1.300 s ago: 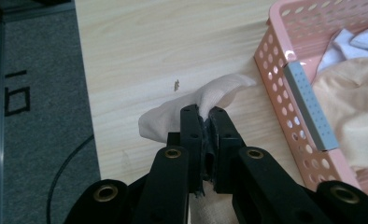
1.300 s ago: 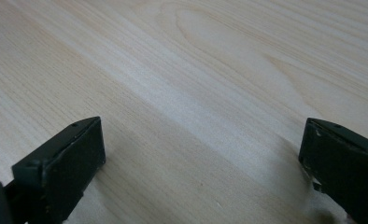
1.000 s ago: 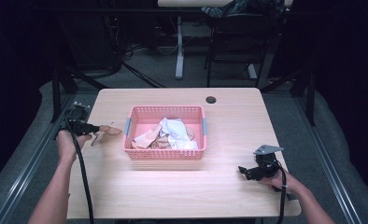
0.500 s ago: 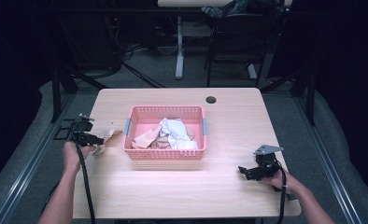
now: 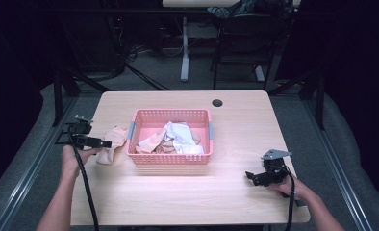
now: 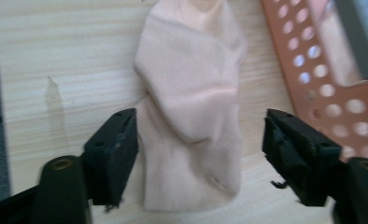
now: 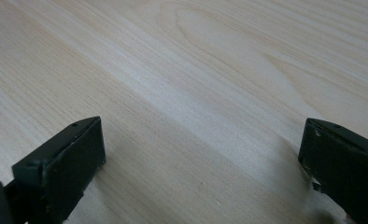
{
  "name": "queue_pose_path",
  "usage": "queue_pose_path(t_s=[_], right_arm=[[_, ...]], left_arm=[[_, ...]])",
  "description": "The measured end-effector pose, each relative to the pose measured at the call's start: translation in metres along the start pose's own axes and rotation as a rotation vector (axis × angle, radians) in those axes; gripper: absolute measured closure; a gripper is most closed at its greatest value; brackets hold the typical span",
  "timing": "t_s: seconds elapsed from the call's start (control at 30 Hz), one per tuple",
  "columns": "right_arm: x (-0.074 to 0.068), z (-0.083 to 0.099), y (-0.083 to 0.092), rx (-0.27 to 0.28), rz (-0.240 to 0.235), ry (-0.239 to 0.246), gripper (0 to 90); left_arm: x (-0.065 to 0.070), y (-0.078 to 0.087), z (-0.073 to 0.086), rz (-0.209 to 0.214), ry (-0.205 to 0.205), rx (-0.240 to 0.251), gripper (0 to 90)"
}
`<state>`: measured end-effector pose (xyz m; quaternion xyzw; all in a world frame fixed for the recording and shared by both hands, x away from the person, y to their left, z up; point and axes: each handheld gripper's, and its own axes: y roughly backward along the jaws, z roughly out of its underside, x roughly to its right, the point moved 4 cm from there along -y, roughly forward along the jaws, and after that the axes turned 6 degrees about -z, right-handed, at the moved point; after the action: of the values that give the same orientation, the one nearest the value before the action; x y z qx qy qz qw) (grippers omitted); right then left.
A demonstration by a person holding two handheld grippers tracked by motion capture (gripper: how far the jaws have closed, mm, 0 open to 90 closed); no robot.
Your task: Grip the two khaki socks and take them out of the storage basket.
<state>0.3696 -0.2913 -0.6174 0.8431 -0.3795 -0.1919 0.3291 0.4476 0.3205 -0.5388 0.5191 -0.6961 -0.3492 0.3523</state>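
Note:
A pale pink sock (image 6: 191, 107) lies flat on the wooden table, just left of the pink basket (image 5: 170, 159). My left gripper (image 6: 198, 140) straddles the sock's near end. Its jaws have just been opening and stand wide on either side of the cloth, with neither pad pressing on it. In the high view the left gripper (image 5: 106, 143) sits over the sock (image 5: 113, 147) by the basket's left wall. Near the table's front right, my right gripper (image 5: 249, 175) rests low with its jaws open over bare wood (image 7: 201, 154).
The basket holds several crumpled white and peach garments (image 5: 178, 137). Its perforated wall (image 6: 322, 84) is close on the right of the left gripper view. A black grommet hole (image 5: 217, 102) sits at the table's far edge. Chair and desk legs stand beyond the table.
The left hand came toward the person and lower. Its jaws, shut on the sock before, have opened, and the sock now lies on the table. The right hand has kept still.

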Motion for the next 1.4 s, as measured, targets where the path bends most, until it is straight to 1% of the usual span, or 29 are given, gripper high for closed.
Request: queue_pose_path(t_s=[0.03,0.07,0.13,0.23,0.3,0.33,0.37,0.4,0.43,0.47,0.6,0.67,0.73,0.77,0.8,0.9,0.93,1.1,1.23,1.3,1.33,1.4], right_arm=[[0.0,0.0,0.0,0.0,0.001,0.001,0.0],[0.0,0.0,0.0,0.0,0.001,0.001,0.0],[0.0,0.0,0.0,0.0,-0.001,-0.001,0.0],[0.0,0.0,0.0,0.0,0.0,0.0,0.0],[0.0,0.0,0.0,-0.005,-0.007,0.004,0.0],[0.001,0.0,0.0,-0.004,-0.004,0.005,0.0],[0.0,0.0,0.0,-0.001,-0.005,0.001,0.0],[0.001,0.0,0.0,-0.002,-0.007,0.005,0.0],[0.0,0.0,0.0,-0.004,-0.007,0.004,0.0],[0.0,0.0,0.0,0.0,-0.002,0.002,0.0],[0.0,0.001,0.001,-0.001,-0.004,0.007,0.0],[0.0,0.001,0.0,-0.002,-0.007,0.007,0.0],[0.0,0.0,0.0,-0.002,-0.007,0.008,0.0],[0.0,0.0,0.0,-0.003,-0.007,0.009,0.0],[0.0,0.0,0.0,-0.003,-0.007,0.009,0.0],[0.0,0.0,0.0,-0.002,-0.007,0.009,0.0],[0.0,0.0,0.0,-0.002,-0.009,0.009,0.0],[0.0,0.0,0.0,-0.002,-0.007,0.01,0.0],[0.0,0.0,0.0,-0.002,-0.007,0.009,0.0],[0.0,0.0,0.0,-0.002,-0.007,0.01,0.0],[0.0,0.0,0.0,-0.002,-0.009,0.01,0.0],[0.001,0.0,0.0,-0.009,-0.017,0.02,0.0]], left_arm=[[0.002,0.006,-0.002,0.002,-0.005,0.019,19.1],[0.003,0.013,-0.004,0.004,-0.011,0.027,19.1],[0.005,0.026,-0.008,0.011,-0.014,0.063,15.4],[0.015,0.043,-0.016,0.018,-0.059,0.113,14.5],[0.022,0.048,-0.019,0.024,-0.077,0.131,12.4],[0.028,0.05,-0.021,0.039,-0.088,0.137,11.8],[0.031,0.05,-0.022,0.04,-0.098,0.136,11.2],[0.037,0.05,-0.024,0.04,-0.109,0.137,10.2],[0.04,0.049,-0.026,0.043,-0.114,0.14,5.7],[0.045,0.047,-0.027,0.052,-0.127,0.134,3.1],[0.056,0.038,-0.031,0.067,-0.145,0.121,1.8],[0.062,0.033,-0.035,0.074,-0.159,0.122,0.7],[0.07,0.028,-0.039,0.091,-0.179,0.119,0.6],[0.074,0.026,-0.04,0.097,-0.181,0.116,0.6],[0.08,0.023,-0.042,0.107,-0.193,0.116,0.7],[0.093,0.017,-0.045,0.123,-0.218,0.106,2.0],[0.098,0.015,-0.047,0.128,-0.235,0.104,2.1],[0.116,0.003,-0.051,0.147,-0.271,0.085,3.1],[0.132,-0.008,-0.056,0.16,-0.29,0.068,4.1],[0.142,-0.014,-0.059,0.175,-0.298,0.064,7.2],[0.146,-0.018,-0.06,0.18,-0.306,0.054,13.4],[0.152,-0.025,-0.06,0.195,-0.305,0.035,15.7]])
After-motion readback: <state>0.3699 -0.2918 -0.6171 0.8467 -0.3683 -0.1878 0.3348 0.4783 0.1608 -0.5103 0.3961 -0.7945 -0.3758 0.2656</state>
